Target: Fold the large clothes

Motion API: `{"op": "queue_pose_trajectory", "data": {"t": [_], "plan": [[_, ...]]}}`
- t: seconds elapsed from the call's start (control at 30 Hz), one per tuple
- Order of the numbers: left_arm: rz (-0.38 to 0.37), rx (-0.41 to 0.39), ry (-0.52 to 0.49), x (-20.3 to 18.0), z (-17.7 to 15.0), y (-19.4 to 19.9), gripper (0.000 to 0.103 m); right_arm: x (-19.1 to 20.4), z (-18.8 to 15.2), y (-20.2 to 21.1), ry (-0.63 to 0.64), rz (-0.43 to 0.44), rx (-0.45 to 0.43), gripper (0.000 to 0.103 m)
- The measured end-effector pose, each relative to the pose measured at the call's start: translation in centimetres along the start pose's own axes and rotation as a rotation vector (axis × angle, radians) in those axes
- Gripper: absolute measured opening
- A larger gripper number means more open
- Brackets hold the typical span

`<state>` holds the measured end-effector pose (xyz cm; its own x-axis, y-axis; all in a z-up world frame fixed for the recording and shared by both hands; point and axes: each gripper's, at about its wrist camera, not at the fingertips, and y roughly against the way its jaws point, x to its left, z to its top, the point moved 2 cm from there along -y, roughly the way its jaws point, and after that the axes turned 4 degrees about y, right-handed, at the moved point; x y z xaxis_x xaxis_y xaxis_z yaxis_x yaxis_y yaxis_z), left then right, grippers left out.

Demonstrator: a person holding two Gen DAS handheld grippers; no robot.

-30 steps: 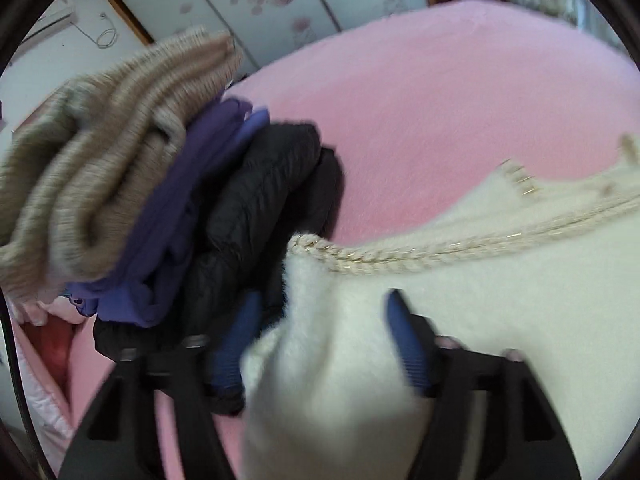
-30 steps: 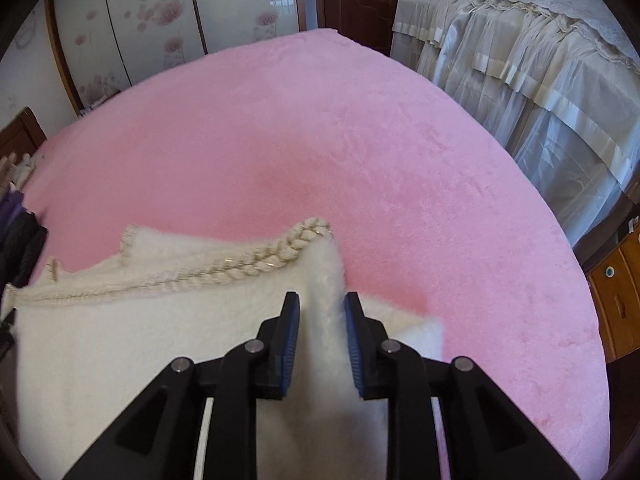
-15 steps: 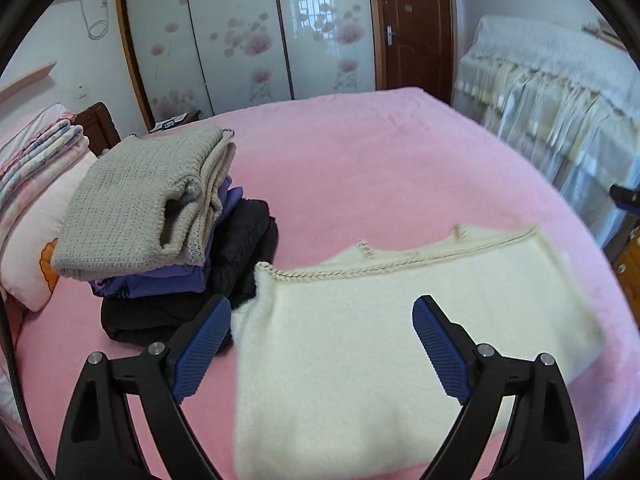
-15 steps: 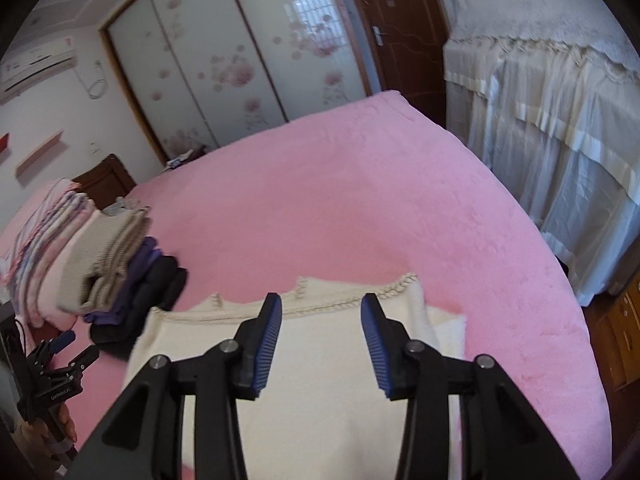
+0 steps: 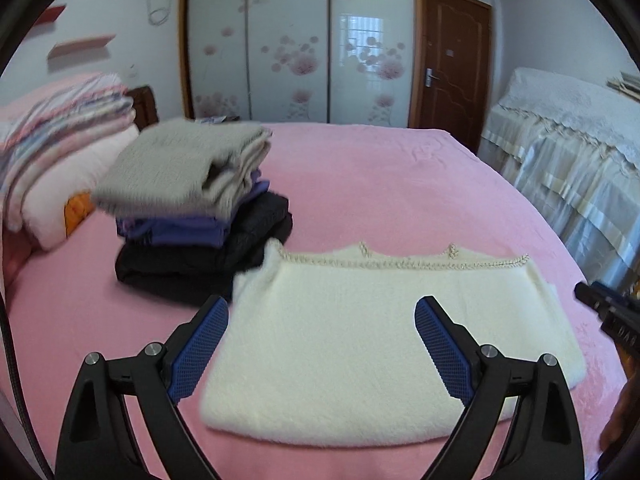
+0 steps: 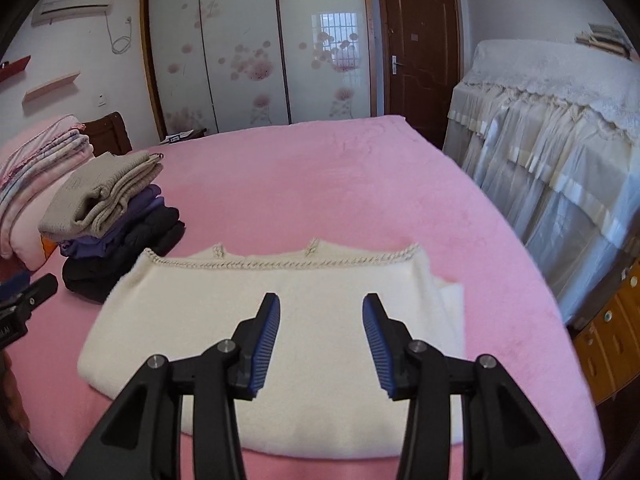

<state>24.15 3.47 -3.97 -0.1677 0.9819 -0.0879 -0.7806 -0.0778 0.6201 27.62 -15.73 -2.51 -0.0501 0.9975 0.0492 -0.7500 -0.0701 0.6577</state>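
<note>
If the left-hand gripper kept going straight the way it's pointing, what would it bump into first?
Most likely the folded cream sweater on the pink bed: the open left gripper aims down at it. Depth is hard to judge.

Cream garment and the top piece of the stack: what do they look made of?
Cream garment: seemingly fleece or plush knit, matte with fuzzy nap; braided cord trim along its far edge. Beige top piece: probably ribbed wool-like knit, visible ridged texture.
</note>
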Motion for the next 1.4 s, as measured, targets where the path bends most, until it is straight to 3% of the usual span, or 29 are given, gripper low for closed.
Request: {"op": "queue_pose_trajectory", "data": {"t": [0.07, 0.13, 0.2, 0.3, 0.37, 0.47, 0.57, 0.63, 0.7, 0.77, 0.87, 0.97, 1.13, 1.4], "plan": [[-0.017, 0.044, 0.040, 0.2, -1.8, -1.3, 0.094, 0.9, -1.6, -0.9, -0.015, 0.020, 0.008, 0.042], [-0.025, 0.099, 0.073, 0.2, -3.8, -2.7, 0.094, 1.8, -3.1, -1.8, -0.015, 0.037, 0.015, 0.026], [-0.046, 0.129, 0.091, -0.1, -5.3, -4.1, 0.094, 3.1, -4.6, -2.6, 0.004, 0.049, 0.025, 0.017], [-0.036, 0.134, 0.060, -0.7, -6.7, -6.2, 0.094, 4.9, -6.4, -3.8, 0.085, 0.016, 0.027, 0.017], [0.040, 0.130, 0.037, -0.2, -7.1, -8.1, 0.094, 4.9, -7.6, -5.2, 0.111, 0.005, 0.061, 0.017], [0.160, 0.167, 0.044, 2.0, -7.7, -11.0, 0.094, 3.0, -9.2, -7.4, 0.118, -0.057, 0.124, 0.016], [0.224, 0.224, 0.100, 5.5, -8.9, -12.9, 0.094, -1.1, -10.6, -8.6, 0.093, -0.155, 0.174, 0.014], [0.228, 0.201, 0.117, 7.3, -9.6, -12.7, 0.094, -4.1, -11.0, -8.3, 0.073, -0.231, 0.170, 0.011], [0.286, 0.181, 0.103, 8.4, -10.1, -12.4, 0.094, -7.5, -11.4, -7.6, 0.049, -0.338, 0.170, 0.010], [0.257, 0.192, 0.136, 9.6, -10.7, -12.4, 0.094, -10.2, -12.0, -7.2, -0.005, -0.328, 0.182, 0.000], [0.206, 0.208, 0.214, 11.1, -11.2, -12.7, 0.094, -11.0, -12.5, -6.9, -0.013, -0.302, 0.194, 0.000], [0.221, 0.203, 0.210, 11.2, -11.3, -12.9, 0.094, -10.5, -12.7, -7.0, -0.009, -0.335, 0.198, 0.000], [0.235, 0.202, 0.193, 10.7, -11.5, -12.5, 0.094, -11.4, -13.0, -7.2, -0.125, -0.289, 0.194, 0.000], [0.215, 0.252, 0.253, 10.9, -10.7, -11.7, 0.094, -10.9, -12.8, -7.2, -0.096, -0.296, 0.205, 0.000]]}}
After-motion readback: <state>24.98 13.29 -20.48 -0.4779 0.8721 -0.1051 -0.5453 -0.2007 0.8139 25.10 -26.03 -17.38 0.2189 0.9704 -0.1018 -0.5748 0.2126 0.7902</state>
